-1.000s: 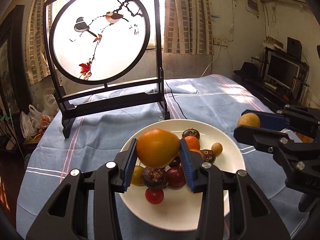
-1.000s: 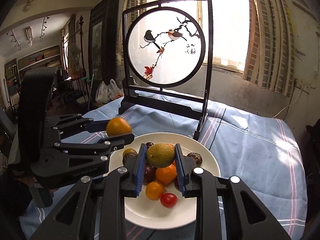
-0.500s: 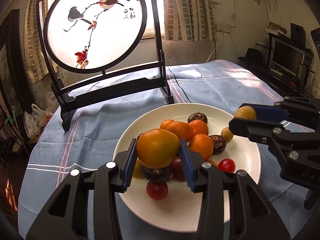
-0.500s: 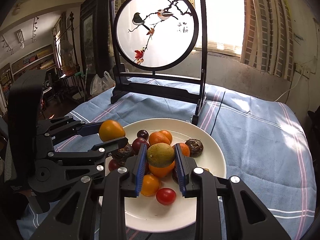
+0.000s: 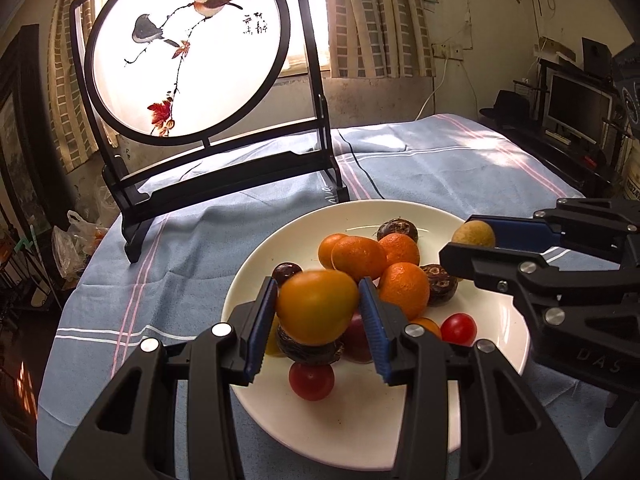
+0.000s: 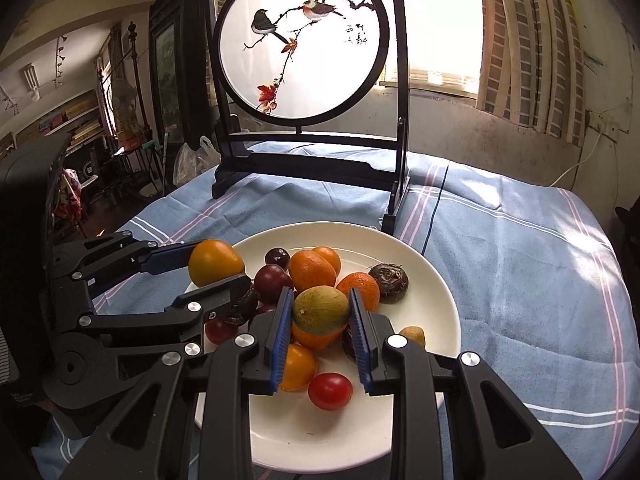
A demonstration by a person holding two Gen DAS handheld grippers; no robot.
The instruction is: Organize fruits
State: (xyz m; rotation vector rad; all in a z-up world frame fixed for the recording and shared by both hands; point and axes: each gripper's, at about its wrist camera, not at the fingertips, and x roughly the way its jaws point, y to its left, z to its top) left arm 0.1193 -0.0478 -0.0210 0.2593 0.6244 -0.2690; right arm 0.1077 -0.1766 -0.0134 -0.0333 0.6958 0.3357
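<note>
Nearest us, our left gripper [image 5: 318, 312] is clamped on an orange persimmon [image 5: 317, 306] and our right gripper [image 6: 320, 314] on a greenish-brown fruit [image 6: 320, 309], each hanging over the plate [image 6: 434, 280] (neither seems to touch the pile). The heap lies just beyond, toward twelve o'clock; past it stands the bird screen [image 6: 302, 40].

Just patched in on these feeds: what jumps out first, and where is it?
The round bird-painting screen, backlit by the window, stands at the far end of the blue striped cloth. In front of it a white plate is heaped with oranges, dark fruits and cherry tomatoes. Above the plate, the left tool grips a large orange fruit and the right tool a greenish-yellow fruit.
</note>
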